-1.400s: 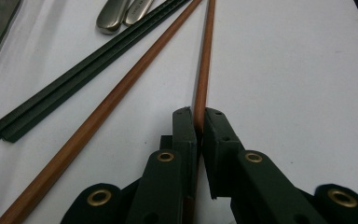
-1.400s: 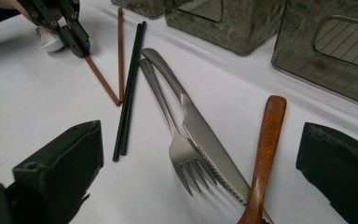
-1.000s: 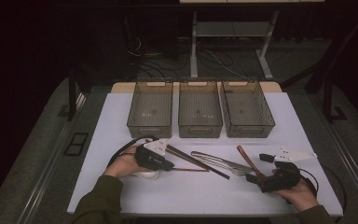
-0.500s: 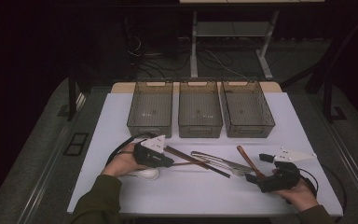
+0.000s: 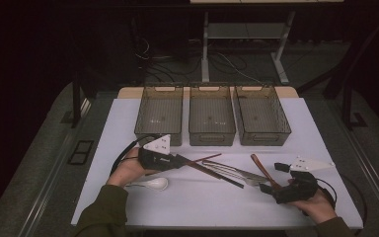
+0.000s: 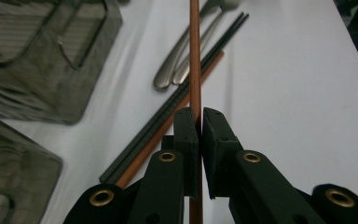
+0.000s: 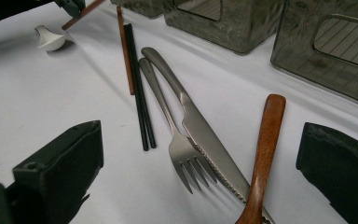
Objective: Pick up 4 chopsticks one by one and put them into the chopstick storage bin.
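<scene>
Left claw (image 6: 199,122) grips a brown chopstick (image 6: 195,56) (tip raised); right claw (image 7: 205,163) gapes wide.

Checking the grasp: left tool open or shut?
Shut: in the left gripper view the left tool has both jaws pressed against the brown chopstick.

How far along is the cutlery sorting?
Nothing is binned: the three bins look empty. In hand: the left gripper is shut on one brown chopstick. The right gripper is open over the wooden-handled utensil. Fork, knife, black chopsticks, white spoon remain.
</scene>
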{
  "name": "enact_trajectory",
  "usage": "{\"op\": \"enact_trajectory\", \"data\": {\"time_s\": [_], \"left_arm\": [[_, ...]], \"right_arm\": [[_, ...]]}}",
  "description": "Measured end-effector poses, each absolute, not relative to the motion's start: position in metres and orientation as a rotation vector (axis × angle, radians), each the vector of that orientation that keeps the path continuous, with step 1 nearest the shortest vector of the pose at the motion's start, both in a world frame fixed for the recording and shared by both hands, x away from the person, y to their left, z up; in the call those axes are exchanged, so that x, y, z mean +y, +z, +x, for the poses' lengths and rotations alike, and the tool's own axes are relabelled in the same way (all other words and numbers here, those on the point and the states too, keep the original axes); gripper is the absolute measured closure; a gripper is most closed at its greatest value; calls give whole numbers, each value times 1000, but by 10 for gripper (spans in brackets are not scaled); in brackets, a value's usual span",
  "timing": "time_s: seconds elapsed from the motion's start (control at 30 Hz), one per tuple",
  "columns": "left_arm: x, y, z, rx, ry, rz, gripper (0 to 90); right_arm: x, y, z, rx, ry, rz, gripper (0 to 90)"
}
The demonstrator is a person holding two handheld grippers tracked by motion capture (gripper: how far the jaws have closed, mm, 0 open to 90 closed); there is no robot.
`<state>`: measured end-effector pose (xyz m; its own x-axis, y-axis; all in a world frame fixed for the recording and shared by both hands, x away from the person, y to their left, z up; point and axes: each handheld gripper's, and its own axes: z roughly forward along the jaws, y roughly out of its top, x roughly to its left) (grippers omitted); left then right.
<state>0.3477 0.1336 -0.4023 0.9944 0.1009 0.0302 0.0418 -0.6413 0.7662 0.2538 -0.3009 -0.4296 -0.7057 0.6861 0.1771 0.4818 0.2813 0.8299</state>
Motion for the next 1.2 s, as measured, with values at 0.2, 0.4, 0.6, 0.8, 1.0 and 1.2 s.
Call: {"op": "enact_trajectory", "data": {"time_s": [0.2, 0.4, 0.6, 0.8, 1.0, 1.2], "left_arm": [[138, -395, 348, 143, 89, 2203, 840], [140, -393, 350, 229, 107, 2167, 840], [143, -388, 354, 329, 165, 2140, 840], [145, -377, 357, 361, 199, 2108, 841], [145, -376, 361, 380, 218, 2098, 840], [147, -366, 364, 412, 262, 2094, 840]], "right_arm": [[-301, -429, 254, 2332, 1394, 1084, 7], [-301, -429, 254, 2332, 1396, 1085, 7], [-302, -429, 254, 2328, 1399, 1094, 7], [-303, -428, 253, 2321, 1408, 1096, 7], [-304, -429, 255, 2319, 1418, 1102, 7], [-304, -428, 255, 2313, 1421, 1105, 7]]}}
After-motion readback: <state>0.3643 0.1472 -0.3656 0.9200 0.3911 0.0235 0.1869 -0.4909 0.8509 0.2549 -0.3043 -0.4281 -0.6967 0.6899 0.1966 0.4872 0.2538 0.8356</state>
